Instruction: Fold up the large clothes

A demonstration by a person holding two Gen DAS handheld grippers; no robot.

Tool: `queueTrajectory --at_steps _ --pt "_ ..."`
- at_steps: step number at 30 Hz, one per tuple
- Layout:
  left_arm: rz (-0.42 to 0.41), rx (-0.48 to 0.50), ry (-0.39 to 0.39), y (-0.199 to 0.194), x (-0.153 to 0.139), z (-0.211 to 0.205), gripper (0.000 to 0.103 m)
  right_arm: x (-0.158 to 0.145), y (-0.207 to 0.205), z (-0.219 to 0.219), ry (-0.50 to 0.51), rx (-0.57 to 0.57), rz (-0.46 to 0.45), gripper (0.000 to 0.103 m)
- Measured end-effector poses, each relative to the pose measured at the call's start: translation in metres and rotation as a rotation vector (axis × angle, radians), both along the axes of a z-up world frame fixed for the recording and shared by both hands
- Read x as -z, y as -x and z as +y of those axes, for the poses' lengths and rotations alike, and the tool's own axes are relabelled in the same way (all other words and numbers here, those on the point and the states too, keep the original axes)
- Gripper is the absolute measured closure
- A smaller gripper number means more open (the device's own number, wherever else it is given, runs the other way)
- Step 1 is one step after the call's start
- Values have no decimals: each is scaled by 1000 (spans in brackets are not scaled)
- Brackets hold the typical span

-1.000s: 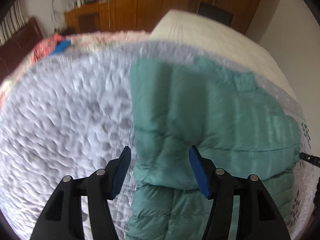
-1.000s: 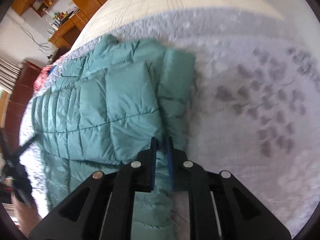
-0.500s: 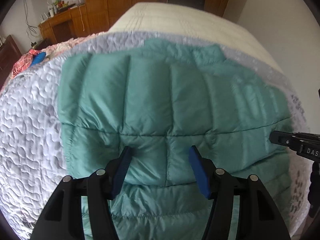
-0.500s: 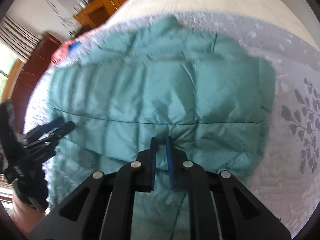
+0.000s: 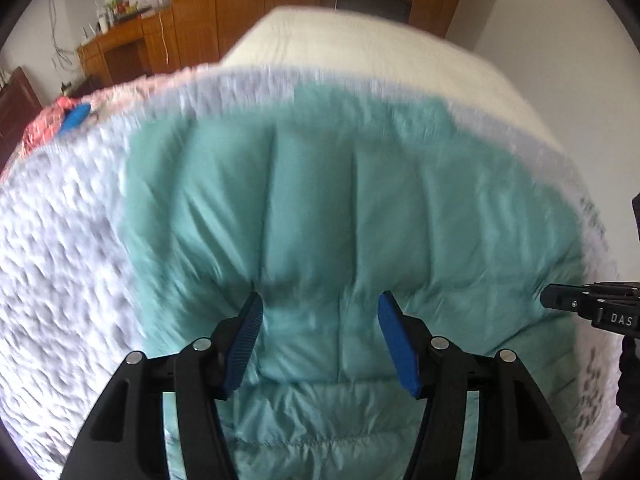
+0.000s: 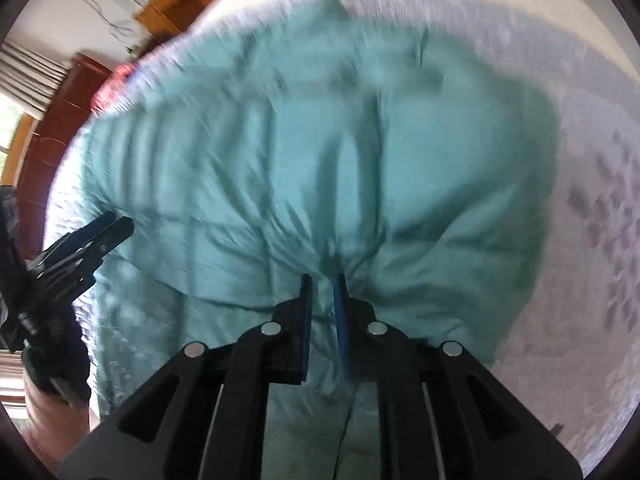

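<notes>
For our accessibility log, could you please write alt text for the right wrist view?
The right gripper is shut on a pinched fold of a teal puffer jacket, which lies across a pale quilted bedspread. The left gripper shows at the left edge beside the jacket. The image is motion-blurred, with wooden furniture behind.
</notes>
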State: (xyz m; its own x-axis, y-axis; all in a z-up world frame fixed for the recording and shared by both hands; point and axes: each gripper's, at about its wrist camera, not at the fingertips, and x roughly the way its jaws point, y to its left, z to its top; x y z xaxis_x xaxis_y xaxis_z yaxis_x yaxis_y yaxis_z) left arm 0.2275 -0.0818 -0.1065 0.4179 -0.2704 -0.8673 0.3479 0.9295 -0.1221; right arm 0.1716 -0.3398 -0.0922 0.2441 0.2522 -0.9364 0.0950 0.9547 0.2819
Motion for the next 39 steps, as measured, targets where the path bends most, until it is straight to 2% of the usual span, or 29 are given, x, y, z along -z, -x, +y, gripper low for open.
queueTrajectory --at_steps 3,5,10,15,20,23,25,29,32,36,39 --pt "-51 -2 -8 -16 -18 -4 43 -27 -16 -10 11 22 -75 87" --pt "-59 -2 -23 -28 -19 -10 43 -30 -29 -16 39 38 -90 87" --pt "-35 -23 -66 -56 0 -17 43 -8 -45 -31 128 72 -53 90" --pt "-5 -19 -86 -60 19 -13 42 21 -42 -42 64 84 -7 90" --pt "21 -19 -86 -63 27 -11 41 35 -42 -52 1 107 4 91" --pt "9 -33 -79 -57 15 -9 43 16 -33 -53 4 105 -39 87" --pt "-36 -35 -57 -41 -3 -3 43 -4 -18 -50 11 92 -89 85" --pt "-77 9 -27 -8 -20 -1 43 -24 10 -43 32 53 -134 85" --pt "-63 30 -68 7 -6 -5 43 -15 16 -35 48 30 -110 85" --pt "4 15 -132 5 31 -6 42 20 14 -42 28 58 -41 87" --pt "1 13 -122 8 27 -4 42 25 13 -51 -37 82 -34 87"
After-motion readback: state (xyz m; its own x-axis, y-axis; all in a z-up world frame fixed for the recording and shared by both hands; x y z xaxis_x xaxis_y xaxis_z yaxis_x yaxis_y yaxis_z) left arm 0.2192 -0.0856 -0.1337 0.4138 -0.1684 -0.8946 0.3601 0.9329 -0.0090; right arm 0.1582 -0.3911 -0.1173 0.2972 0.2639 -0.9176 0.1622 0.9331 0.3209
